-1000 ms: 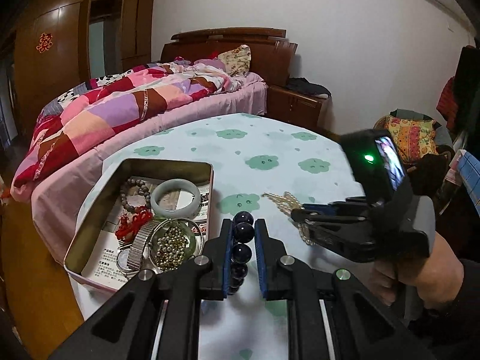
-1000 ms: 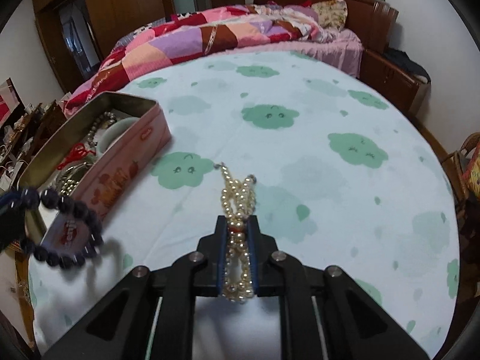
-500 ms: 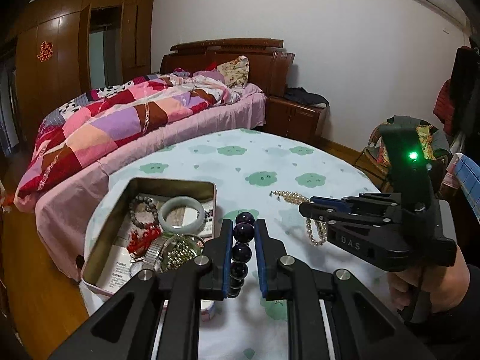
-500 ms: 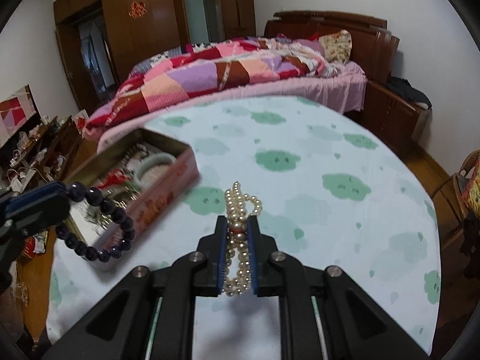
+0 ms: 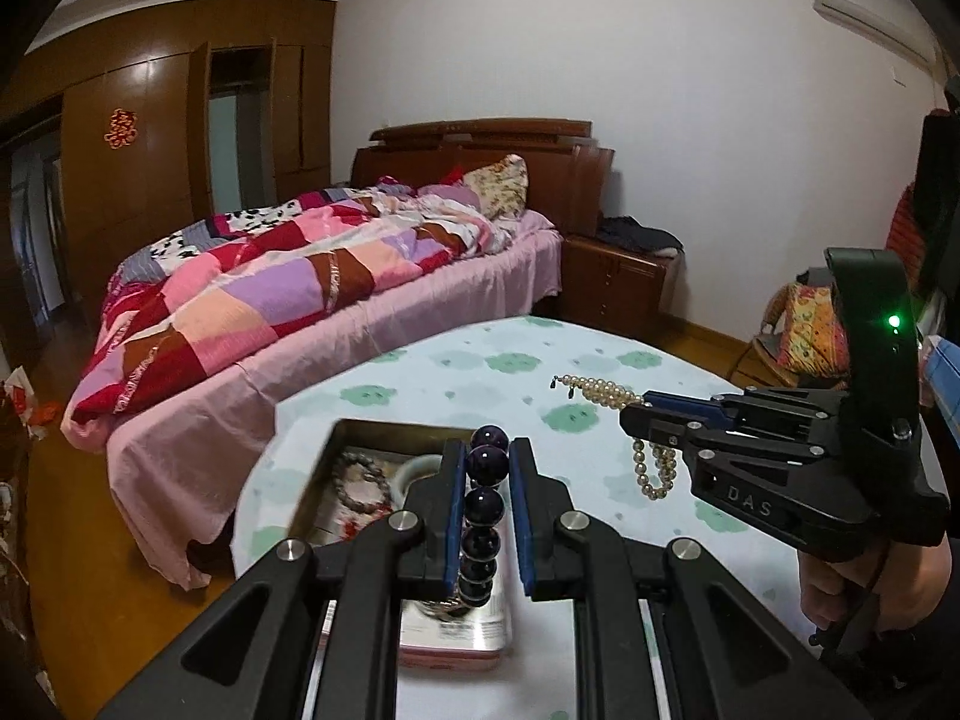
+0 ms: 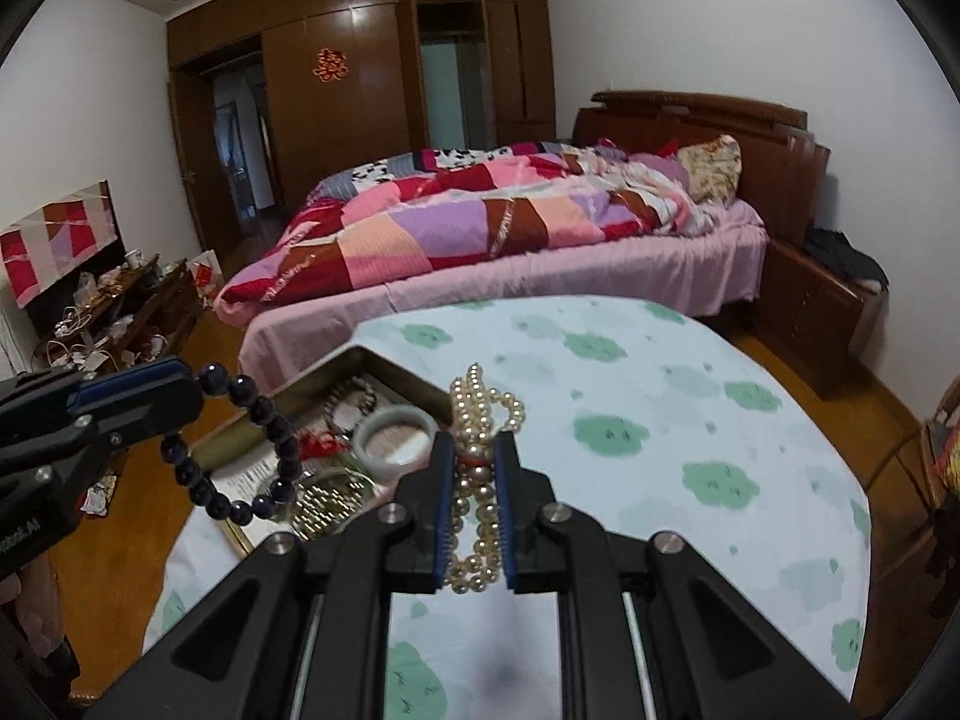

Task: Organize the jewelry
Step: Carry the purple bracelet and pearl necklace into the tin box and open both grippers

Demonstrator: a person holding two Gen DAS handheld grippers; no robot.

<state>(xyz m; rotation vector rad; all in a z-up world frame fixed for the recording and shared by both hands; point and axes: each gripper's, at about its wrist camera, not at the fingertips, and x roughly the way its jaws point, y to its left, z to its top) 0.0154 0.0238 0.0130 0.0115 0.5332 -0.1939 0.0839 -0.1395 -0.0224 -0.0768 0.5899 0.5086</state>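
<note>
Both grippers sit higher above the round table (image 6: pixel 690 372) than a second ago: the cloud-print cloth takes up less of each view and more of the bed (image 6: pixel 510 228) and wardrobe shows in the upper half. The pearl strand, then touching the cloth, now hangs free.

Lower centre of the left wrist view, the left gripper (image 5: pixel 487 516) is clamped on a dark purple bead bracelet (image 5: pixel 483 504); its round glossy beads stack in a line between the blue pads. In the right wrist view that bracelet dangles as a loop at left centre, over the tin.

The right gripper (image 6: pixel 474 516) is closed on a pearl bracelet (image 6: pixel 480 420) of several strands of small cream beads, bunched above the fingers and trailing below them. In the left wrist view it hangs at right centre, off the gripper's tip, above the cloth.

An open rectangular tin (image 6: pixel 360 360) lies on the table, lower left of centre, holding a pale jade bangle (image 6: pixel 395 433), a grey bead bracelet (image 5: pixel 360 480), something red and a cluster of gold beads (image 6: pixel 330 501).
</note>
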